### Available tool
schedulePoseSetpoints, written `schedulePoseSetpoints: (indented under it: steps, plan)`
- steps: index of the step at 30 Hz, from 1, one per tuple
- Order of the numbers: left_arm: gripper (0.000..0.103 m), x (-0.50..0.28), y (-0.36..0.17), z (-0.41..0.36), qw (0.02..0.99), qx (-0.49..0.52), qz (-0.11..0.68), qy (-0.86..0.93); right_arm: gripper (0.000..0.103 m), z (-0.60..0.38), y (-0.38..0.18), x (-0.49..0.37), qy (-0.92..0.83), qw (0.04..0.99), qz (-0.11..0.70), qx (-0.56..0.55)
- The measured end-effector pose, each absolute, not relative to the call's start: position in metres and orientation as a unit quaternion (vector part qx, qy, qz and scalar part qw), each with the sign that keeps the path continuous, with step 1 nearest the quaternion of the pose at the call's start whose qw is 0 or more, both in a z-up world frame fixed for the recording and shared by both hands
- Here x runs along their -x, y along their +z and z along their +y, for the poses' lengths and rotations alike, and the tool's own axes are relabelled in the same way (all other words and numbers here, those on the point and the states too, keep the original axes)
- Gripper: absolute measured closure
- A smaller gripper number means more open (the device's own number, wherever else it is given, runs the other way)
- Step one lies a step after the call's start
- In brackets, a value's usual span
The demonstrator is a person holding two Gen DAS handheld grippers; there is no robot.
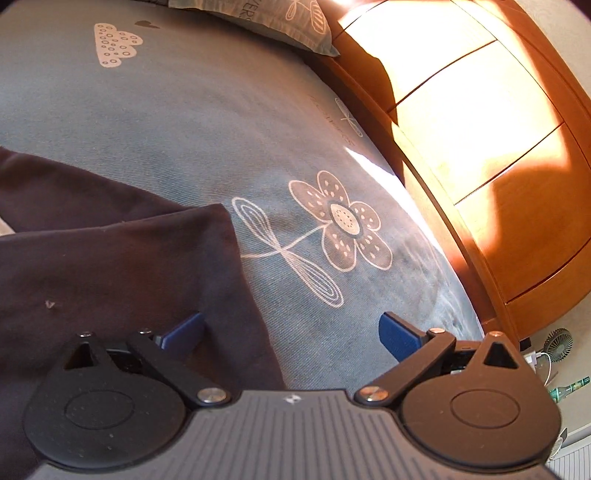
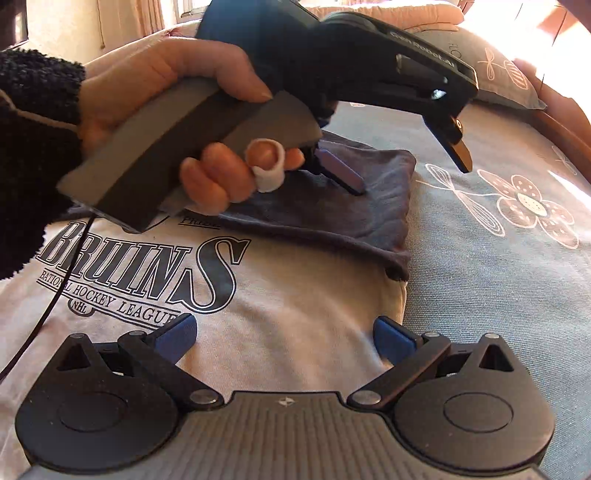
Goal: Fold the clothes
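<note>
A white sweatshirt (image 2: 280, 295) with a black "BRUINS" print lies flat on the bed. Its dark sleeve (image 2: 332, 210) is folded across the chest and ends near the shirt's right edge. In the left wrist view the dark sleeve (image 1: 110, 266) fills the left side. My left gripper (image 1: 291, 334) is open, one finger over the sleeve, the other over the bedcover. From the right wrist view, the left gripper (image 2: 402, 162) hovers just above the sleeve's end, held by a hand (image 2: 166, 81). My right gripper (image 2: 284, 339) is open over the shirt's lower body, holding nothing.
A grey-blue bedcover (image 1: 221, 122) with flower prints spreads to the right of the shirt. A matching pillow (image 1: 266, 18) lies at the head. A sunlit wooden bed frame (image 1: 498, 155) curves along the right. A small fan (image 1: 559, 341) and a green bottle (image 1: 569, 387) sit on the floor.
</note>
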State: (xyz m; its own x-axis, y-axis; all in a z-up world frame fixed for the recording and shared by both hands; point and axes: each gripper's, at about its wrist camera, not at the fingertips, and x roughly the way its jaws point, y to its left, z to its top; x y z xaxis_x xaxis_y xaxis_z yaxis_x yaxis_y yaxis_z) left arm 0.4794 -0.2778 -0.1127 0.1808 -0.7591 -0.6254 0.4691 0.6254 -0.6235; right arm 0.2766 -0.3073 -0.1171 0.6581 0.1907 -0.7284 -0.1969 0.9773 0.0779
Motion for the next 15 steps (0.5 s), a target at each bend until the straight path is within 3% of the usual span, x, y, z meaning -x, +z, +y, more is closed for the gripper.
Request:
schedulePoseSetpoints:
  steps: [7,15]
  plan:
    - [0.003,-0.484,-0.113,-0.314,0.732,0.169,0.506,-0.423,0.000,-0.315,-0.112,-0.270,0.119,0.910,0.397,-0.011]
    - [0.001,-0.445,-0.080,-0.249,0.747,0.162,0.484,-0.426,0.000,-0.316,-0.097,-0.256,0.101,0.922,0.373,0.008]
